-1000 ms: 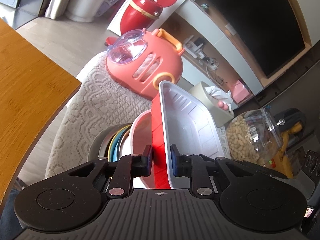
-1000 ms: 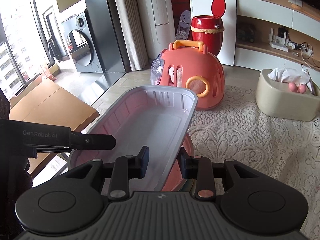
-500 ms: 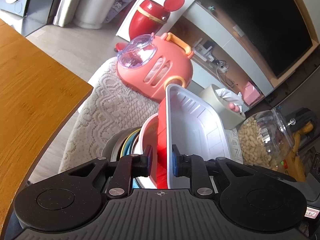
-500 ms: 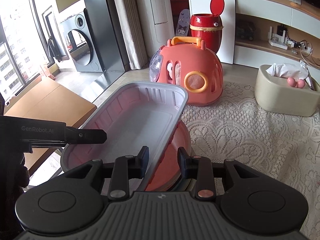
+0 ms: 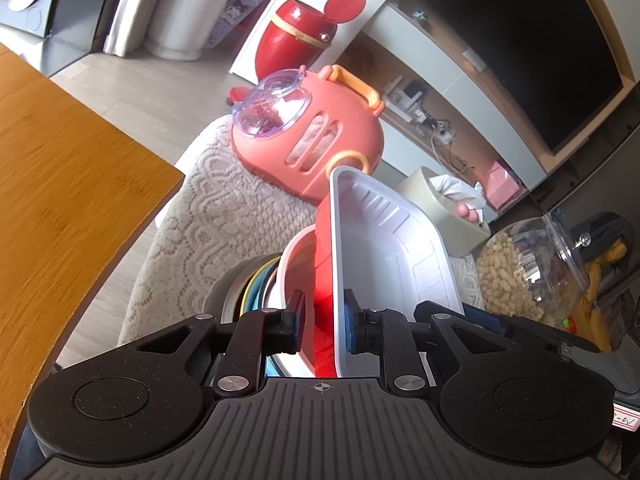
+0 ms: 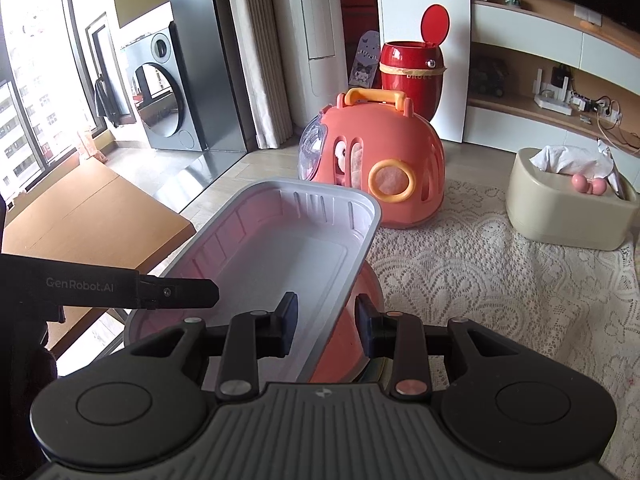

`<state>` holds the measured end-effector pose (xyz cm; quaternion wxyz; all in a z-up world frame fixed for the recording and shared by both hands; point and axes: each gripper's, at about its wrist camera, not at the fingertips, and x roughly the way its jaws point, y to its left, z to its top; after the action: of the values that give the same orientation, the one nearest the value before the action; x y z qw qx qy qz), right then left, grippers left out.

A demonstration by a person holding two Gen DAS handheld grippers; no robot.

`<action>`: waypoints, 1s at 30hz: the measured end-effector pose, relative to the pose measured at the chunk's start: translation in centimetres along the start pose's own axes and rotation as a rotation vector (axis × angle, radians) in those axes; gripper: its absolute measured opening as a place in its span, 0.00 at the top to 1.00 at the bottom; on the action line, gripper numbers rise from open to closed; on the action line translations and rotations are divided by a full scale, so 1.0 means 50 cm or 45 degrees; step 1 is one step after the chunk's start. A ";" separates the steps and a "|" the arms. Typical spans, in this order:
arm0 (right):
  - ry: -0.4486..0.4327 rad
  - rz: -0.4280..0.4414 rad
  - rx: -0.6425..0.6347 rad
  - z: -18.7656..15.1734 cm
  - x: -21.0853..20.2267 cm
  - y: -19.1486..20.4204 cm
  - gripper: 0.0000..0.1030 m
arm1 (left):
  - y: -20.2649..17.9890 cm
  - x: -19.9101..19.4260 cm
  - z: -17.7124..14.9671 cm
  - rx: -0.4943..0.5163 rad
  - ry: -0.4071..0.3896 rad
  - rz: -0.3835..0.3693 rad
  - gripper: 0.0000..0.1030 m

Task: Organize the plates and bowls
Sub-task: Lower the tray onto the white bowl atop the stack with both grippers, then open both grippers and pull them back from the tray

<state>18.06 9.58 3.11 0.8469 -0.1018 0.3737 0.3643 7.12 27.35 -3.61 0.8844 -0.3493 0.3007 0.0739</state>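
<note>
Bright daylight from the window (image 6: 24, 92), sharp focus, fisheye-bent edges.

Tilted white tray (image 6: 272, 256) over stacked bowls (image 5: 260, 288)

Coral pet carrier (image 6: 374, 176) on lace cloth (image 6: 480, 280); red bin (image 6: 412, 72) behind; beige tissue box (image 6: 568, 208) right; peanut jar (image 5: 532, 276).

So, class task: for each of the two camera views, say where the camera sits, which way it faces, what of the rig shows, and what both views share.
Left wrist: sits on the left gripper, facing along its jaws, which clamp the red-and-white tray by its rim above stacked bowls.
Right wrist: sits on the right gripper, facing across the tray; its jaws straddle the near rim with gaps; the left gripper shows.
Shared: tray, pink carrier, red bin.
</note>
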 end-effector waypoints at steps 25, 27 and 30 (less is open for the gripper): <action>-0.155 0.054 0.137 -0.057 -0.083 -0.045 0.51 | -0.068 -0.072 -0.046 0.044 -0.114 0.105 0.76; -0.174 0.039 0.134 -0.059 -0.086 -0.048 0.51 | -0.067 -0.089 -0.051 0.046 -0.152 0.106 0.76; -0.218 0.003 0.129 -0.067 -0.107 -0.051 0.51 | -0.086 -0.121 -0.070 0.122 -0.227 0.139 0.76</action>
<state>15.55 3.38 4.29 0.8794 -0.0269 0.3180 0.3532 2.01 22.32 0.38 0.9180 -0.2816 0.2426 0.1382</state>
